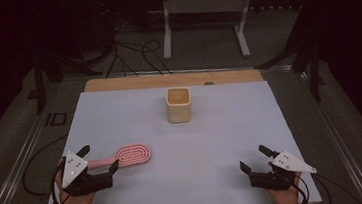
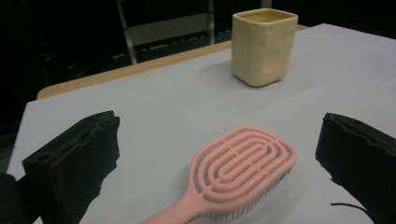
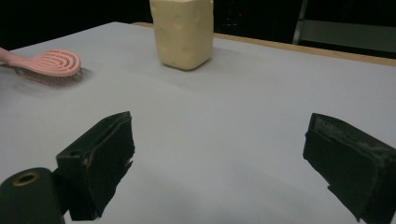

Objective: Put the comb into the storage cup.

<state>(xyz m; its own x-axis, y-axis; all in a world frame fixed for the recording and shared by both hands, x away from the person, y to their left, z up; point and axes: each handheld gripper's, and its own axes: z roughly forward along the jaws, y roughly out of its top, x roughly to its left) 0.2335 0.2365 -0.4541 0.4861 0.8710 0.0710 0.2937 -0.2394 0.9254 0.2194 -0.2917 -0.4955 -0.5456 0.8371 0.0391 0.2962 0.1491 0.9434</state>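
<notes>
Left gripper (image 1: 99,157) sits at the near-left of the counter (image 1: 223,143), fingers (image 2: 77,158) spread wide apart, nothing between them gripped. The pink hairbrush (image 1: 126,156) lies flat on the counter, bristles down, slotted back up. Its handle points toward the left gripper and runs into the gap between the two fingers; in the high view one fingertip sits just at the handle, but I can't tell if it touches. In the left gripper view the brush head (image 2: 245,163) lies centred between the fingers, clear of both.

Right gripper (image 1: 255,157) is at the near-right of the counter, well apart from the brush. Fingers (image 3: 100,158) wide open, only bare counter surface between them. In the right gripper view the brush (image 3: 51,63) is far off at the upper left.

The cream square cup (image 1: 178,104) stands upright at the middle of the counter toward the far edge, open top up, well apart from both grippers and from the brush. Inside looks amber-toned; contents can't be made out.

Both hands hold their grippers low, near the counter's near edge.
</notes>
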